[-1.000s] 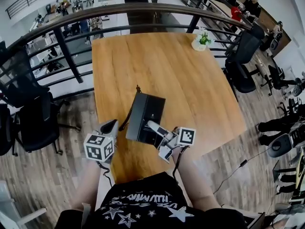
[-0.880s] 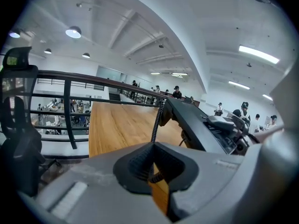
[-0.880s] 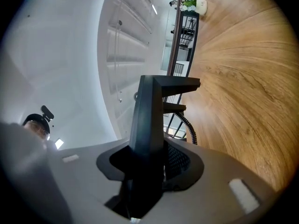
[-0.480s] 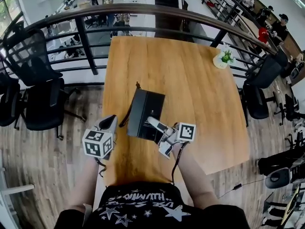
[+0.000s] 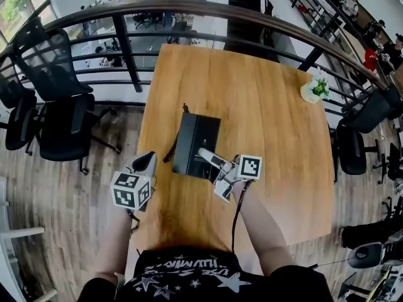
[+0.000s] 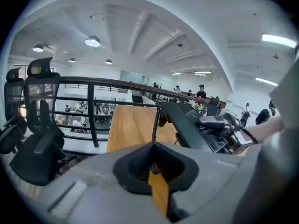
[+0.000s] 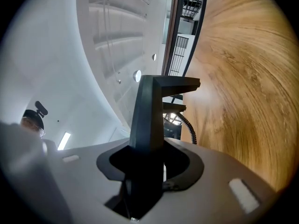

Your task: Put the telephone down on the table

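Observation:
The black telephone [image 5: 195, 140] hangs tilted over the near left part of the wooden table [image 5: 252, 93]. My right gripper [image 5: 208, 157] is shut on the telephone's near edge, and the dark body [image 7: 149, 115] fills the gap between its jaws. A coiled cord [image 5: 170, 151] hangs off the telephone's left side, and the cord [image 6: 155, 120] also shows in the left gripper view. The left gripper [image 5: 147, 163] floats beside the table's left edge, apart from the telephone [image 6: 198, 125], jaws together with nothing in them.
A small potted plant [image 5: 315, 90] stands at the table's far right corner. A black railing [image 5: 189, 8] curves behind the table. Black office chairs stand on the floor at the left [image 5: 56, 106] and at the right [image 5: 359, 137]. People are in the background.
The right gripper has carried the telephone a little further in over the table. The left gripper has moved along beside it. The head view has swung, so the table sits more to the right.

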Demonstrator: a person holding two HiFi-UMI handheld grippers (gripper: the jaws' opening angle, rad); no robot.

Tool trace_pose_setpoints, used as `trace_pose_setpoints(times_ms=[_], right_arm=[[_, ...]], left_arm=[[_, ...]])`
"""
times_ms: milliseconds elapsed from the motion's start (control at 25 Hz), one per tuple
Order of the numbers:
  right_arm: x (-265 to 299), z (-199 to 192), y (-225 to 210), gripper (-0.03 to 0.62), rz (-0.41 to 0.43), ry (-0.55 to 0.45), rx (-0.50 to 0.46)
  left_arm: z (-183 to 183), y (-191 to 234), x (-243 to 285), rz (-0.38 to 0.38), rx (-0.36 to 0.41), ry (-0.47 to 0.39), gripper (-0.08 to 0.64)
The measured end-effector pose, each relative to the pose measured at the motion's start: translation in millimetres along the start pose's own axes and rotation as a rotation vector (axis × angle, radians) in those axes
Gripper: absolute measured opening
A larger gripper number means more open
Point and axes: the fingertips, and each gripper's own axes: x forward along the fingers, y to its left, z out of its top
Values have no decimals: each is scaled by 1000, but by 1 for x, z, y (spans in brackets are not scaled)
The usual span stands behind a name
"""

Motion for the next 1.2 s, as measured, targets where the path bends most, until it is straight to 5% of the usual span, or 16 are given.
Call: trace_pose_setpoints(times_ms=[1200], right_arm=[[40, 42, -94, 161, -78, 34, 39]], left_arm=[[-15, 33, 58, 4, -28, 62, 2]])
